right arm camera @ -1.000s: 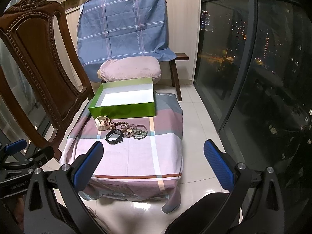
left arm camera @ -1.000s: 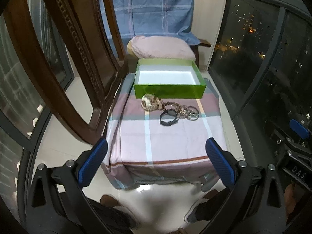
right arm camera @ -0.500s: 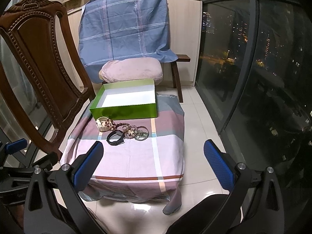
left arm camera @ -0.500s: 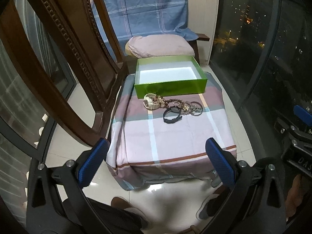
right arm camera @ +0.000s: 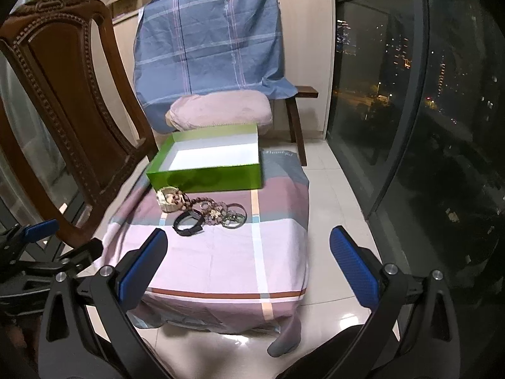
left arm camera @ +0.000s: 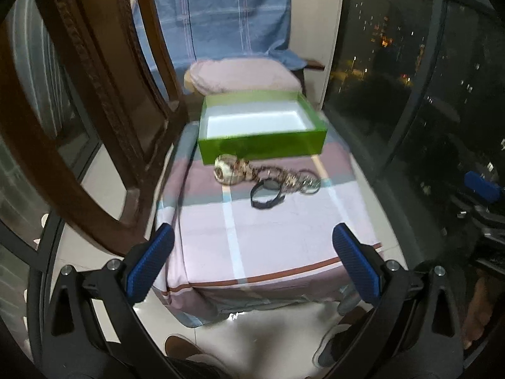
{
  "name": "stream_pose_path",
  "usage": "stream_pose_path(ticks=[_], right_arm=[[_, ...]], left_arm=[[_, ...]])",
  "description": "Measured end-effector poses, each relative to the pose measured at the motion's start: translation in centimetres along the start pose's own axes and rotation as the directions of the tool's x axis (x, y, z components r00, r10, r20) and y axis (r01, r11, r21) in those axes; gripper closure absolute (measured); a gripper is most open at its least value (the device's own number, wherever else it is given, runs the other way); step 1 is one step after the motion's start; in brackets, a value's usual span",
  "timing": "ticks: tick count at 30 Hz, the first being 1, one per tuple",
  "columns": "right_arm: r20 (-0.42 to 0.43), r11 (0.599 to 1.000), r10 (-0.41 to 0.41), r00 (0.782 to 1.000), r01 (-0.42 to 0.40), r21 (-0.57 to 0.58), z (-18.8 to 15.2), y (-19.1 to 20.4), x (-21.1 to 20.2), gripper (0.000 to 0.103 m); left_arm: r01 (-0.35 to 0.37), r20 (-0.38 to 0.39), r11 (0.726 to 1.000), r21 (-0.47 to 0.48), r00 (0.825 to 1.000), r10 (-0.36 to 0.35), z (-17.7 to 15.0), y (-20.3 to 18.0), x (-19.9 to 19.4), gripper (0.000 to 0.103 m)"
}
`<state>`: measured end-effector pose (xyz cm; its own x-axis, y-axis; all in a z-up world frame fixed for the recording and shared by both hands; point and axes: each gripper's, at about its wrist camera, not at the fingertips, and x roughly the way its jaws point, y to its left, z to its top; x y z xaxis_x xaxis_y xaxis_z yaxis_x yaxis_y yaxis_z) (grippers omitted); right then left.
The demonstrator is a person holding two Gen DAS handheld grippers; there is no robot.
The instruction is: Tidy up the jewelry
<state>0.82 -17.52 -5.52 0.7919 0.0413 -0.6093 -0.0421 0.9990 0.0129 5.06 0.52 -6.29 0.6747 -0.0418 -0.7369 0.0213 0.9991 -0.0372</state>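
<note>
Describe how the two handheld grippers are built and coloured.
Both match. The left gripper has two black angular plastic arms with triangular cut-outs, silver round bolts at the joints, and fingers faced with ribbed blue pads. The right gripper has the same black frame, silver bolts and blue ribbed fingers. No cables show. White lettering seen earlier on one frame is unreadable now.

The left gripper (left arm camera: 252,263) has a black angular frame with triangular cut-outs; its two fingers carry ribbed blue pads (left arm camera: 148,268); round silver screws sit at the joints; the right gripper (right arm camera: 249,267) is built the same, with textured blue pads (right arm camera: 355,271) and silver screw heads; dark shoes (left arm camera: 181,347) show below.
</note>
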Motion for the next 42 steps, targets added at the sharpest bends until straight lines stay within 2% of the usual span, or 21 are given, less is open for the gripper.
stream_pose_path(ticks=[3,12,17,22,23,25,29,31,33,35,36,39,42], right_arm=[[-0.024,1.0,0.014,1.0,-0.014,0.026,-0.3,-0.7,1.6,0.003],[-0.12,0.999,0.01,0.993,-0.005,0.047,-1.1,-2.2,7.0,0.003],[-0.162,0.999,0.009,0.987,-0.004,0.033,-1.4,-2.5,9.1,0.003],[-0.178,0.999,0.017,0.984,-0.012,0.032,-1.4,-2.6,10.3,0.003],[-0.182,0.999,0.018,0.983,-0.012,0.03,-1.4,-2.6,10.5,0.003],[-0.187,1.0,0.018,0.982,-0.013,0.026,-1.5,-2.4,10.7,0.003],[-0.191,1.0,0.015,0.982,-0.013,0.012,-1.4,-1.9,11.2,0.003],[-0.197,1.0,0.008,0.98,-0.008,0.001,-1.4,-1.6,11.5,0.003],[-0.201,1.0,0.013,0.98,-0.013,0.0,-1.4,-1.5,11.7,0.003],[-0.196,1.0,0.017,0.98,-0.016,0.009,-1.3,-1.5,11.9,0.003],[-0.193,1.0,0.019,0.981,-0.016,0.014,-1.3,-1.5,12.1,0.003],[-0.182,0.998,0.044,0.982,-0.035,0.051,-1.2,-1.5,12.9,0.003],[-0.18,0.995,0.057,0.982,-0.042,0.089,-1.1,-1.7,14.6,0.003]], left_arm=[[-0.013,-0.054,1.0,0.008,0.998,0.013,0.0,0.0,3.5,0.004],[0.057,-0.154,0.996,0.068,0.987,-0.046,1.3,-2.5,14.8,0.004],[0.052,-0.208,0.994,0.099,0.978,-0.03,2.1,-3.1,20.1,0.02],[0.066,-0.24,0.993,0.096,0.97,-0.041,2.8,-2.9,22.7,0.027],[0.068,-0.248,0.993,0.095,0.968,-0.043,2.8,-2.9,23.0,0.035],[0.077,-0.261,0.993,0.087,0.964,-0.052,2.5,-2.6,23.7,0.045],[0.1,-0.233,0.992,0.08,0.969,-0.079,2.3,-1.9,22.9,0.069],[0.134,-0.211,0.99,0.051,0.97,-0.121,2.3,-1.1,21.6,0.073],[0.136,-0.157,0.989,0.06,0.98,-0.125,2.7,-0.6,19.4,0.073],[0.163,-0.091,0.985,0.048,0.983,-0.159,3.2,0.0,16.1,0.073],[0.18,-0.032,0.982,0.052,0.983,-0.178,3.7,0.4,13.2,0.073],[0.196,0.086,0.98,0.044,0.976,-0.199,4.2,1.9,7.7,0.073],[0.175,0.139,0.984,0.031,0.974,-0.178,4.3,3.6,5.6,0.073]])
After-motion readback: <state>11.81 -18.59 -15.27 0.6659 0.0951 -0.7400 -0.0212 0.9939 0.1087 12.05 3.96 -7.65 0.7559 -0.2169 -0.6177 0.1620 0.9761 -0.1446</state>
